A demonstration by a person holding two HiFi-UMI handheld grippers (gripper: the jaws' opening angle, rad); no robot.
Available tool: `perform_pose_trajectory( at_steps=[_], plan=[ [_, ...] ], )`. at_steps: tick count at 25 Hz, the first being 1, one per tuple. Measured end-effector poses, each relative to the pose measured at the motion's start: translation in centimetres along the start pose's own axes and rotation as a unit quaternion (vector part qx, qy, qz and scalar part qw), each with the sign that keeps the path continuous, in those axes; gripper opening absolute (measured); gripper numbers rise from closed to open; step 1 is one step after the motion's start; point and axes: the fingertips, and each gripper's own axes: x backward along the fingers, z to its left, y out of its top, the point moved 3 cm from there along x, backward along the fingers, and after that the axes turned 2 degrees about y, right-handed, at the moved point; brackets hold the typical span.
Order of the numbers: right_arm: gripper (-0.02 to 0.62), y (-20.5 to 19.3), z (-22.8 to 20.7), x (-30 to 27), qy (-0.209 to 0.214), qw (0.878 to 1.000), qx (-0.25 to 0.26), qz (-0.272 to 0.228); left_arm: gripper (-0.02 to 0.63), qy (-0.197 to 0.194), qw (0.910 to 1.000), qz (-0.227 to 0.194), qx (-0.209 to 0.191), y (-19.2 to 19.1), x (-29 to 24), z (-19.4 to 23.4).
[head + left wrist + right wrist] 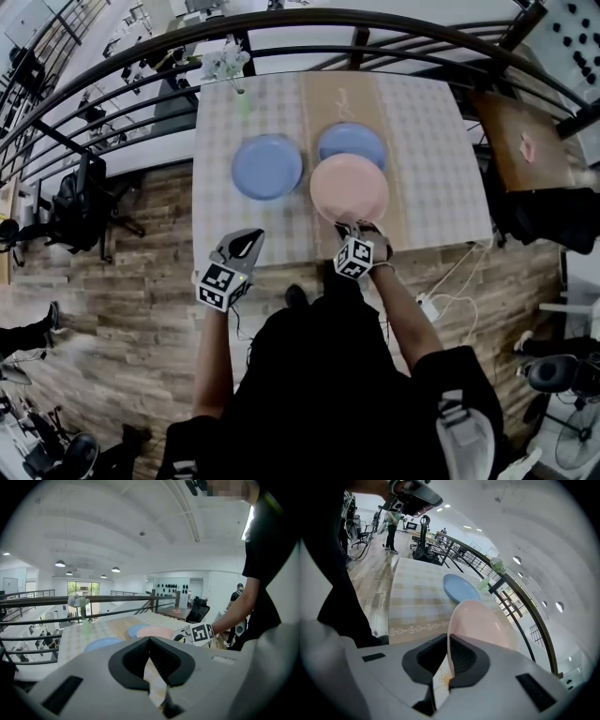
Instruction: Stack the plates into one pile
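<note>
On the checked table [431, 159] lie two blue plates, one to the left [267, 166] and one further back [352, 143]. A pink plate [349, 187] is held tilted, its far side overlapping the rear blue plate. My right gripper [354, 230] is shut on the pink plate's near rim; the rim [461, 620] runs between the jaws of the right gripper [449, 644], with a blue plate [459, 588] beyond. My left gripper [246, 242] hovers at the table's front edge, shut and holding nothing. From the left gripper [150, 641] I see the blue plate [103, 644] and the pink plate [157, 632].
A vase of white flowers [234, 80] stands at the table's back left corner. A dark metal railing [281, 23] curves behind the table. A brown side table [525, 141] sits to the right. White cables [441, 300] trail on the wooden floor.
</note>
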Motion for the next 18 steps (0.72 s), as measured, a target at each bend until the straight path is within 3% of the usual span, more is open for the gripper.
perform_pose_trajectory(
  at_steps=[18],
  plan=[
    [0.014,-1.3,-8.3,-3.5,0.017,1.000,0.000,-0.003,0.002,0.023,0.9995,0.005,0.020,3.0,-6.6,3.5]
  ],
)
